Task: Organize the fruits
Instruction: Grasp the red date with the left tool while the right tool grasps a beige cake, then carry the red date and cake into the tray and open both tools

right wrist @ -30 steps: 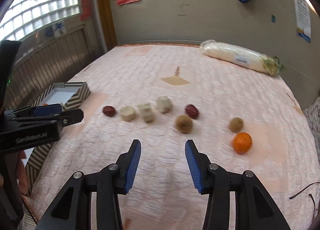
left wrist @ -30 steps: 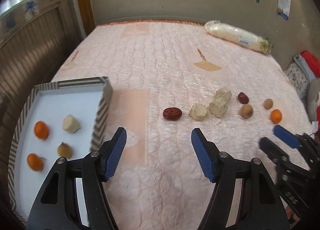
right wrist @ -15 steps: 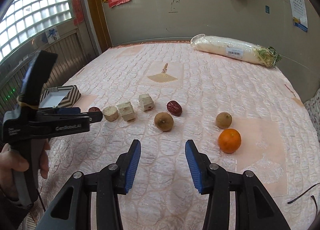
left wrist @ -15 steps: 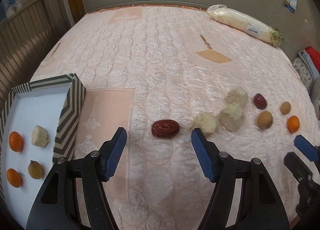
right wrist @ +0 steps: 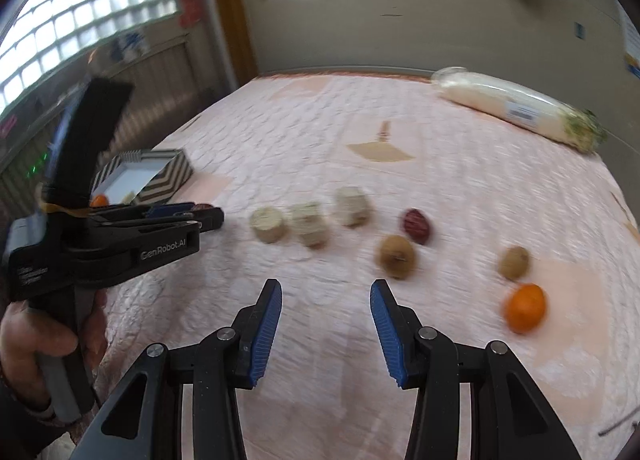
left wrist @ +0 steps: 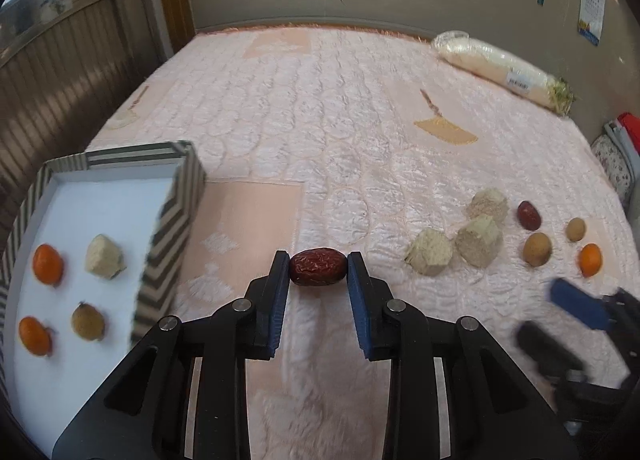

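My left gripper is shut on a dark red date, held just above the pink quilt. The striped box at the left holds two oranges, a beige chunk and a brown fruit. Loose on the quilt to the right lie three beige chunks, a second date, two brown fruits and an orange. My right gripper is open and empty above the quilt, short of the brown fruit and the orange. The left gripper also shows in the right wrist view.
A long wrapped white vegetable lies at the far right of the bed. A wooden panelled wall runs along the left. Folded fabric sits off the right edge. The right gripper shows blurred at lower right in the left wrist view.
My left gripper has closed on the date, which now sits between its pads. The right gripper has shifted and its view is blurred with motion.
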`<action>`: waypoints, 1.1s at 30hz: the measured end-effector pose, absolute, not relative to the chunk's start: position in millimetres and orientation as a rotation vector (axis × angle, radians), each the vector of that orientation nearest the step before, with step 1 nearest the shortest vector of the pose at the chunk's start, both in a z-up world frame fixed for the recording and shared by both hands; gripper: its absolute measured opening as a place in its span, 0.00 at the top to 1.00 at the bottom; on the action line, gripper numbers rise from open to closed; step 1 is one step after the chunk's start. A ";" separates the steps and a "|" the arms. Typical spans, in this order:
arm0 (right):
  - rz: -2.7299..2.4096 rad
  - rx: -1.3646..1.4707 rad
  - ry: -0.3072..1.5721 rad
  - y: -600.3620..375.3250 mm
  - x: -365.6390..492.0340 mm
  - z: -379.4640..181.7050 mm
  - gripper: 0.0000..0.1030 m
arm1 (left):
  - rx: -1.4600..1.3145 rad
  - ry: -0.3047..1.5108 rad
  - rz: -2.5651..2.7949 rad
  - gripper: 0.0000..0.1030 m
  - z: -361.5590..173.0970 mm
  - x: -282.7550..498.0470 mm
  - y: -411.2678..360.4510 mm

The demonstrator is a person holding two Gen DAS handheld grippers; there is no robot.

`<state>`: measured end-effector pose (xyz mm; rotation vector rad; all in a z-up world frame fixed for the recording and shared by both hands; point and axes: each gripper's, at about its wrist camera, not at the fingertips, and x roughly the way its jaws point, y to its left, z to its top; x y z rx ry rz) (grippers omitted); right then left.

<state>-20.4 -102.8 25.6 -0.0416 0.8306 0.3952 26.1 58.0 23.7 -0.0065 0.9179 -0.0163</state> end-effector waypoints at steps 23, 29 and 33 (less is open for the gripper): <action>0.381 -0.109 0.852 -29.2 25.8 13.0 0.73 | -0.022 0.871 -0.014 0.72 55.9 -16.8 107.3; 0.392 -0.074 0.805 -32.3 -2.2 28.1 0.73 | -0.028 0.863 -0.009 0.72 60.0 -27.8 114.5; 0.399 -0.068 0.774 -27.9 -17.8 39.4 0.73 | -0.018 0.856 0.007 0.72 61.4 -34.9 118.9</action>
